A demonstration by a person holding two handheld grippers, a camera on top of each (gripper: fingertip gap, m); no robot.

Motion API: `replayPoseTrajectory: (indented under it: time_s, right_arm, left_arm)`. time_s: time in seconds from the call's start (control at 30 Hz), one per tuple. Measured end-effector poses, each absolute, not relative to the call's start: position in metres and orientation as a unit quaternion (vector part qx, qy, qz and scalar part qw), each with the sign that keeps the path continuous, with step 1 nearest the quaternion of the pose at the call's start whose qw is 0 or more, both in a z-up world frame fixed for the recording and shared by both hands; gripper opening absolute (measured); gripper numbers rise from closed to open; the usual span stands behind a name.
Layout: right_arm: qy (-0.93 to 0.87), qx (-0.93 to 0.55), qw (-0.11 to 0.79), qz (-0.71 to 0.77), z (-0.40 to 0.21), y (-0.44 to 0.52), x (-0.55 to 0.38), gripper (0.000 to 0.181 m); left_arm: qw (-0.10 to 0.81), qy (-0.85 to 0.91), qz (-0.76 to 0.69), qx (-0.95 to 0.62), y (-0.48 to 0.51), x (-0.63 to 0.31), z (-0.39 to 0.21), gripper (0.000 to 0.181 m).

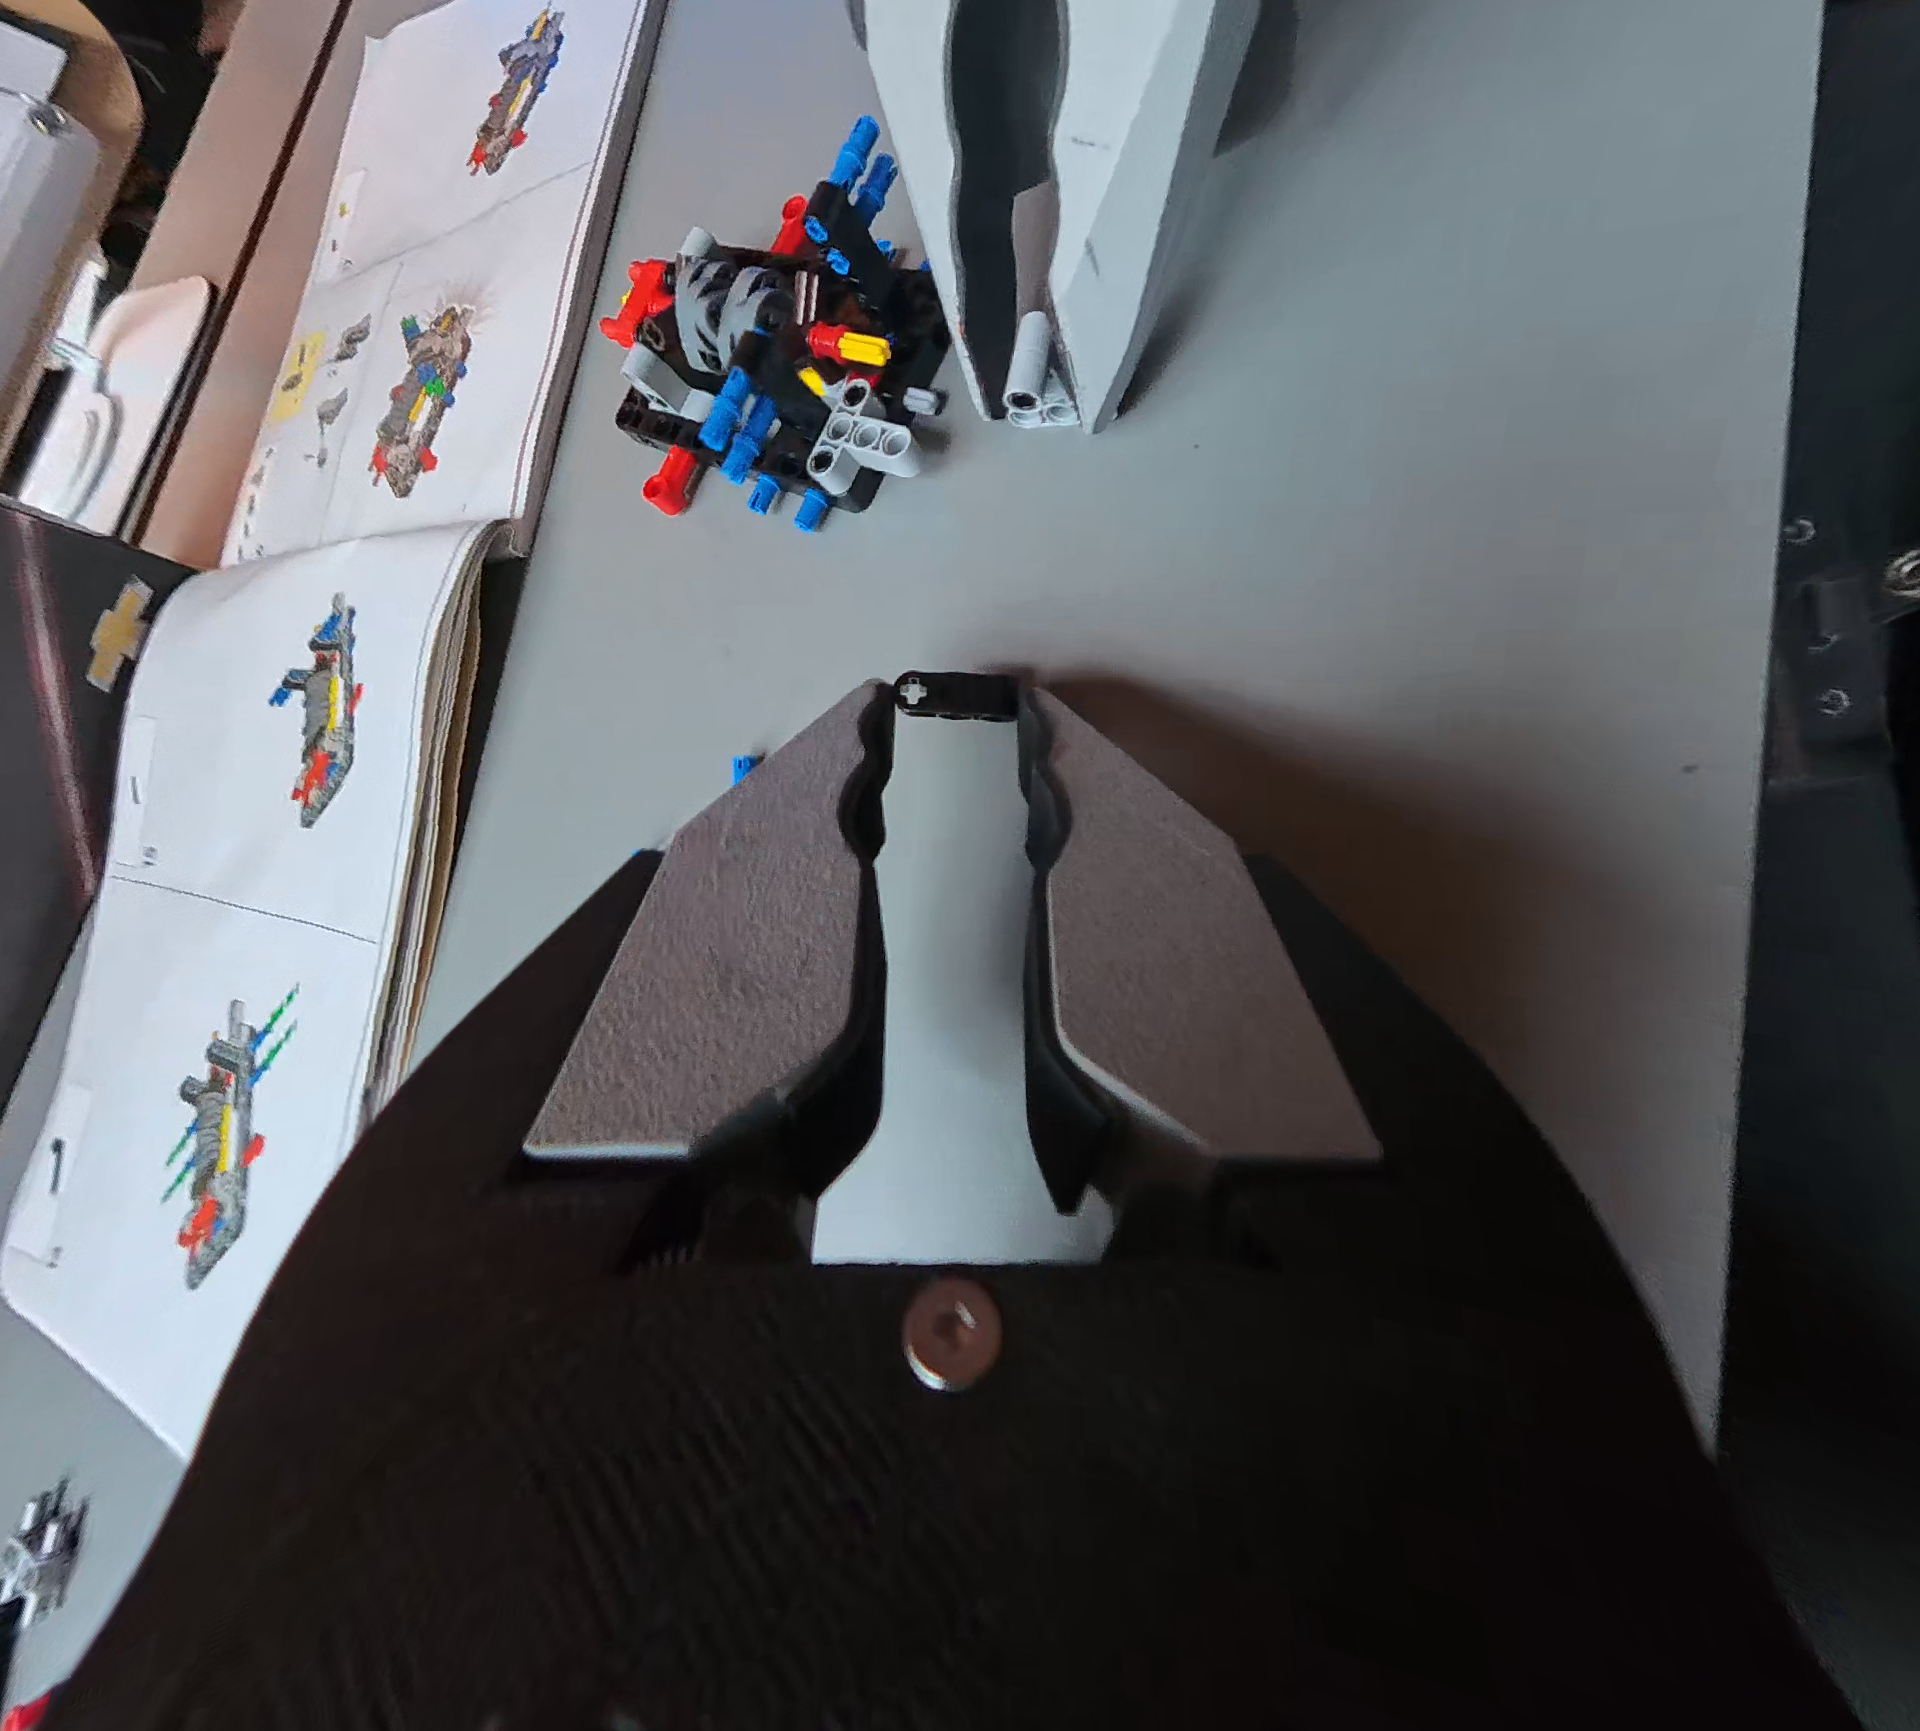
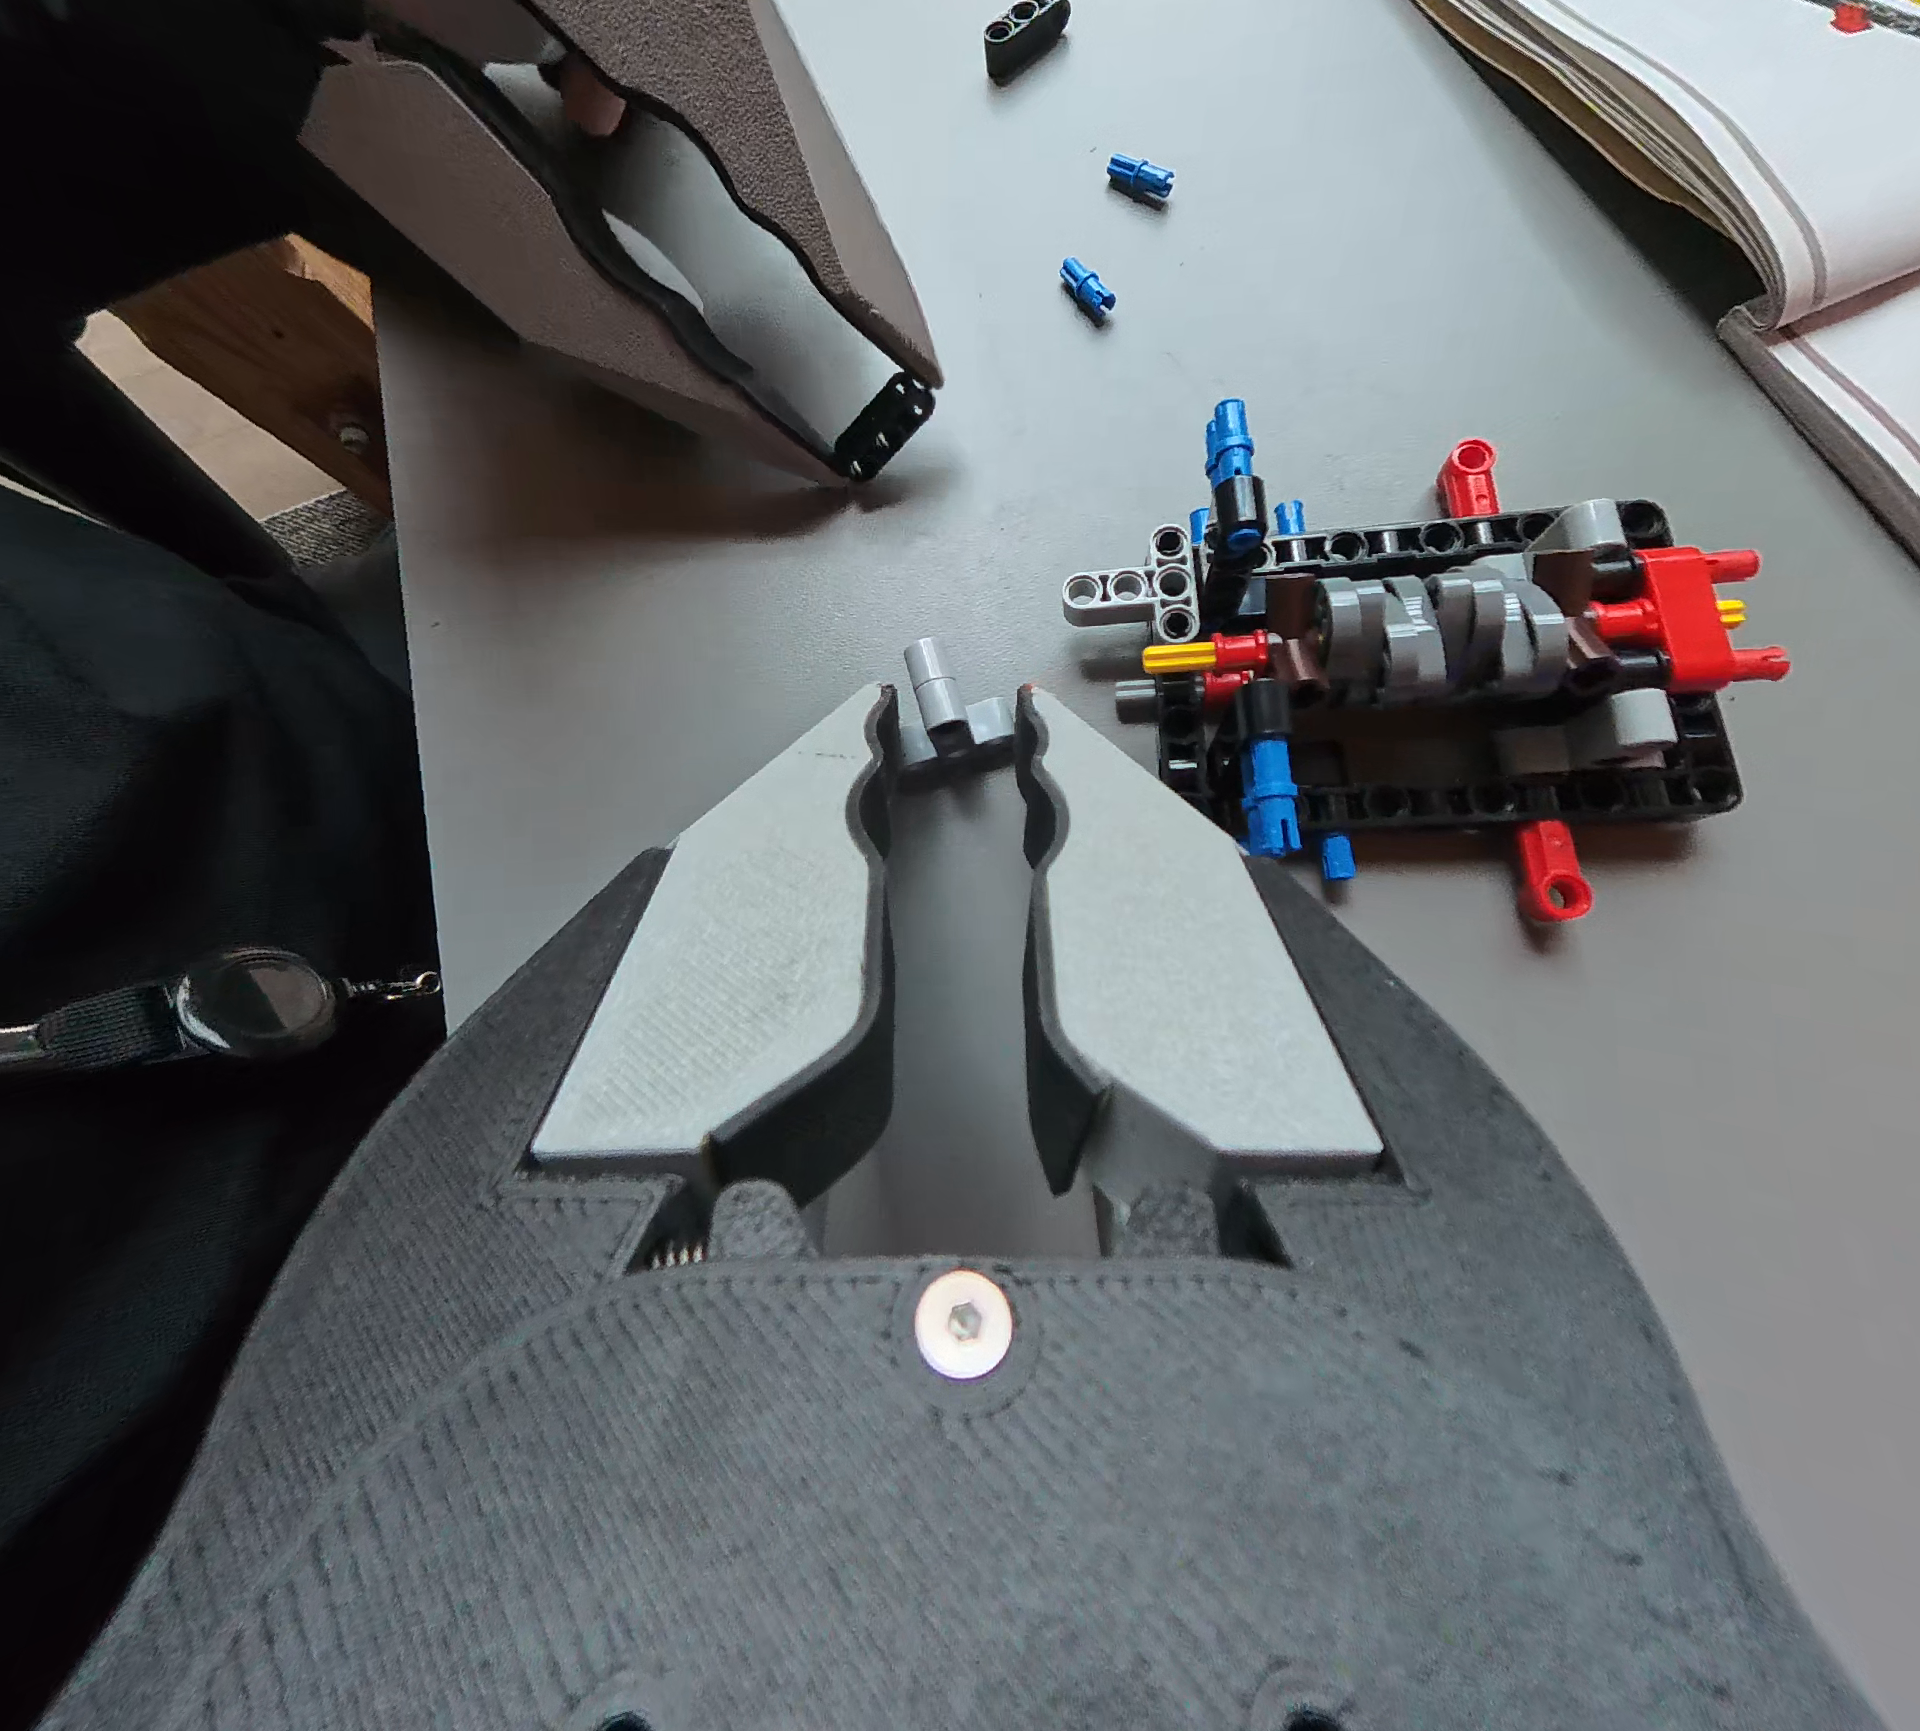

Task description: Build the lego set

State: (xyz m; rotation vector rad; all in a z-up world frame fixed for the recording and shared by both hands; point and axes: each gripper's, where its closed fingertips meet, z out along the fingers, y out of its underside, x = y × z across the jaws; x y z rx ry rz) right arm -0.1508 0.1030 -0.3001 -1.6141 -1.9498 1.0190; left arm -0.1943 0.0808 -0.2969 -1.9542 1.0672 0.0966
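Right of centre in the right wrist view we see the part-built lego model [image 2: 1455, 673] lying on the grey table [image 2: 727, 601], just beside our right gripper [image 2: 951, 705], whose narrow claw pinches a light grey connector [image 2: 940, 705]. Our left gripper [image 1: 956, 694] clamps a short black beam [image 1: 951, 696] at its tips. Only the right view shows two loose blue pins [image 2: 1140, 178] and a spare black beam [image 2: 1027, 29]. An open instruction booklet [image 1: 270, 746] fills the left view's left side; its small print we cannot read.
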Motion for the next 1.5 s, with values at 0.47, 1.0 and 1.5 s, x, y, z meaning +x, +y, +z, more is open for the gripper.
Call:
replayPoseTrajectory:
  time_s: [0.47, 1.0, 1.5]
  right_arm:
    - [-0.699, -0.577, 0.206, 0.367, -0.299, 0.103, -0.150, 0.022]
    - [-0.710, -0.548, 0.218, 0.385, -0.292, 0.097, -0.143, 0.031]
    - [-0.686, -0.524, 0.264, 0.430, -0.270, 0.100, -0.143, 0.028]
  left_arm:
    - [0.452, 0.441, 0.080, -0.771, 0.085, -0.195, -0.296, 0.022]
    - [0.455, 0.469, 0.089, -0.752, 0.084, -0.181, -0.295, 0.021]
    - [0.519, 0.408, -0.007, -0.751, 0.084, -0.178, -0.267, 0.021]
